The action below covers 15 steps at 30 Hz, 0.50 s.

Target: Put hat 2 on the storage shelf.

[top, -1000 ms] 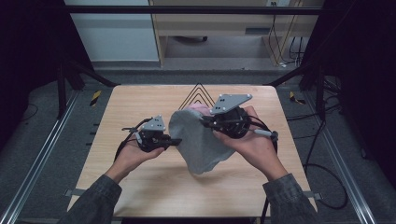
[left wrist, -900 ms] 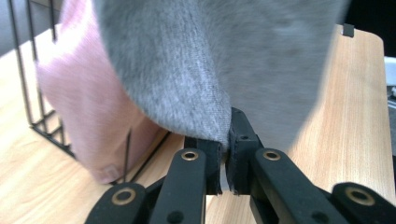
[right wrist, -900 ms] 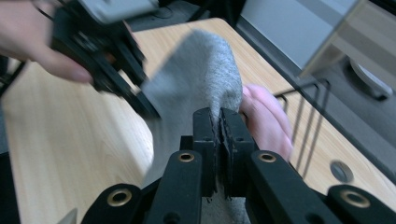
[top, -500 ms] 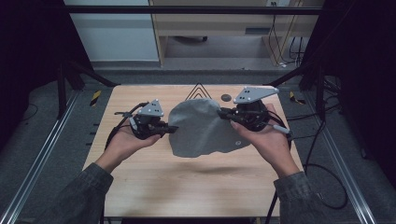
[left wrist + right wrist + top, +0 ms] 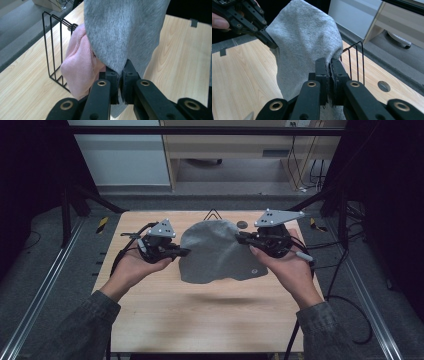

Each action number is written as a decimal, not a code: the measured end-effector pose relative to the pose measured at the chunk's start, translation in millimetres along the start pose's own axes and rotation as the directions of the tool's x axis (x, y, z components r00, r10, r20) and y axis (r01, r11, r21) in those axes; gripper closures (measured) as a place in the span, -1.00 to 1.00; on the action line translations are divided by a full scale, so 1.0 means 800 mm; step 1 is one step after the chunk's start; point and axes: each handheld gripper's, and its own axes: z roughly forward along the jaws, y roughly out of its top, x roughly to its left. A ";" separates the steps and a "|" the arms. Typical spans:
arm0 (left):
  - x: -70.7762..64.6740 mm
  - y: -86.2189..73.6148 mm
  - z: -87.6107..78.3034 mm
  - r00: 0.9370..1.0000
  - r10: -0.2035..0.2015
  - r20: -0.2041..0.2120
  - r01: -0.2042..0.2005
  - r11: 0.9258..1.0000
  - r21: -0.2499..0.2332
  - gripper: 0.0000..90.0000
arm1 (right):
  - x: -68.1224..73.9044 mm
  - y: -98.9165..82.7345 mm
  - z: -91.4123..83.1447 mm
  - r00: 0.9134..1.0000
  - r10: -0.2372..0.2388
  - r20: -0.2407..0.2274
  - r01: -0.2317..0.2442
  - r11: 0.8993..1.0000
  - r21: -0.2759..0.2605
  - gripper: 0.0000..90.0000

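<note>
A grey cloth (image 5: 215, 252) hangs stretched in the air above the wooden table (image 5: 200, 320), casting a shadow below it. My left gripper (image 5: 186, 252) is shut on its left edge, and my right gripper (image 5: 240, 237) is shut on its right edge, a little higher. In the left gripper view the jaws (image 5: 121, 72) pinch a fold of the grey cloth (image 5: 125, 30), with a pink cloth (image 5: 77, 65) behind it. In the right gripper view the jaws (image 5: 328, 65) clamp the grey cloth (image 5: 307, 37), and the left gripper (image 5: 272, 43) holds the far edge.
A black wire rack (image 5: 53, 45) stands near the table's far edge with the pink cloth resting against it; its wires (image 5: 355, 62) also rise behind the grey cloth. A round metal plug (image 5: 242, 224) sits in the tabletop beside it. Cables trail from both grippers.
Both hands have risen and moved apart. The grey cloth, bunched low over the table before, now hangs spread out between the two grippers.
</note>
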 end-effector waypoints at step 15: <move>0.001 0.037 -0.018 0.999 0.028 -0.043 -0.028 0.999 -0.021 0.91 | -0.015 0.012 -0.012 0.999 0.037 0.001 -0.037 0.998 -0.056 0.92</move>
